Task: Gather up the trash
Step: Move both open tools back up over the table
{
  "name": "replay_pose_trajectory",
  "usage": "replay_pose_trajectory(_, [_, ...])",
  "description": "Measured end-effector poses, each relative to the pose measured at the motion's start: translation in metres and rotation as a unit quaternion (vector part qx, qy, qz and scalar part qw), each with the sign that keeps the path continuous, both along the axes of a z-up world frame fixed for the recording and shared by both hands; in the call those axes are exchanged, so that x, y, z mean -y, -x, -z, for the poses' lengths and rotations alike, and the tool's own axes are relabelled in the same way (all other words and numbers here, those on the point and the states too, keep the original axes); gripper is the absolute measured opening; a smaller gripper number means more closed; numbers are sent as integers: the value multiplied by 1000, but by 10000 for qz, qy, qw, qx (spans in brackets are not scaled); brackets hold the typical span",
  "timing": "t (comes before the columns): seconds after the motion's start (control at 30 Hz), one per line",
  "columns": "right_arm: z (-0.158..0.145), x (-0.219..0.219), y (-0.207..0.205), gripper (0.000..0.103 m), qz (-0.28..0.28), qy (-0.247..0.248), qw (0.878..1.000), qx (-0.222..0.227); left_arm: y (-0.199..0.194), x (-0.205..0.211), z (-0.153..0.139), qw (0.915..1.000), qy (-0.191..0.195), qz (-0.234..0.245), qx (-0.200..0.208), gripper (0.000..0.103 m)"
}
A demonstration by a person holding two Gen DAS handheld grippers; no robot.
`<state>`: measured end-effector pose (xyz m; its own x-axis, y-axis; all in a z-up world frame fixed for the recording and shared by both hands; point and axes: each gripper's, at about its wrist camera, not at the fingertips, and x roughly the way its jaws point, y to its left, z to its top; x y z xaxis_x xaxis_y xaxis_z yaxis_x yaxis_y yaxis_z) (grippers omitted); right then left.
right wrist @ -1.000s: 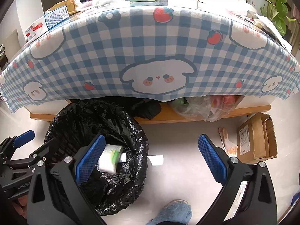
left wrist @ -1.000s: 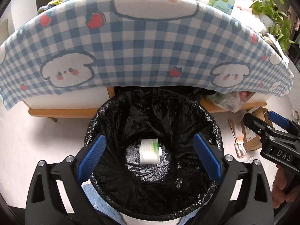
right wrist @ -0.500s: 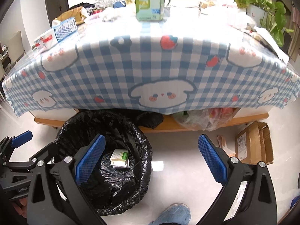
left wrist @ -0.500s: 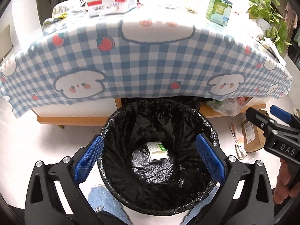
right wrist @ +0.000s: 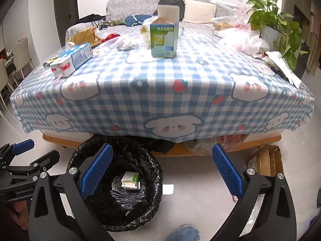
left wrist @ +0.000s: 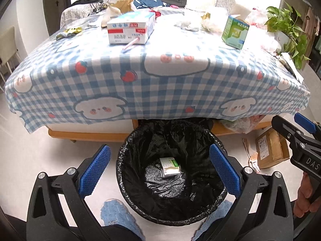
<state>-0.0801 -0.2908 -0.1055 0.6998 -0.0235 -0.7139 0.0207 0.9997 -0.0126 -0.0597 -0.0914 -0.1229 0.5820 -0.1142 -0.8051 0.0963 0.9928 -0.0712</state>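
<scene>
Small white-and-green cardboard box lies flat at the bottom of the round bin lined with a black plastic bag; in the right wrist view the same box shows white side up, green edge toward the right. One second ago it stood on end, looking like a roll with a cap; half a second ago it was already flat. Position now matches that later frame.

Bin sits on the pale floor, its far rim tucked under the overhang of the blue-and-white checked tablecloth with puppy and strawberry print.

Left gripper: jaws wide apart, nothing between them, blue pads framing the bin on either side. Right gripper: jaws wide apart, empty, left pad over the bin, right pad over bare floor. Both cameras sit higher than before: the tabletop surface, only an edge a second ago, is now in full view.

On the tabletop: white carton with red and blue print lying on its side, pink straw beside it; upright green-and-white open-topped box; crumpled white paper; yellow-green wrapper near the left edge. Potted green plant at the far right corner. Brown cardboard parcel on the floor right of the bin.
</scene>
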Motion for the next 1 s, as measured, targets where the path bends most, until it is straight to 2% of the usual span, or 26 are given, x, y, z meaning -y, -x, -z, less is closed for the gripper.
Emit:
replay_pose_trajectory(0.33, [-29,-6,-5,95,-41,-74,9997,236,-7,-5,-26,9998,-11,-68,189,97])
replay_pose_trajectory(1.0, [-60,-14,-46,95,-59,9,9989,457,-51,-16,-69,9994,-123,-46,315,97])
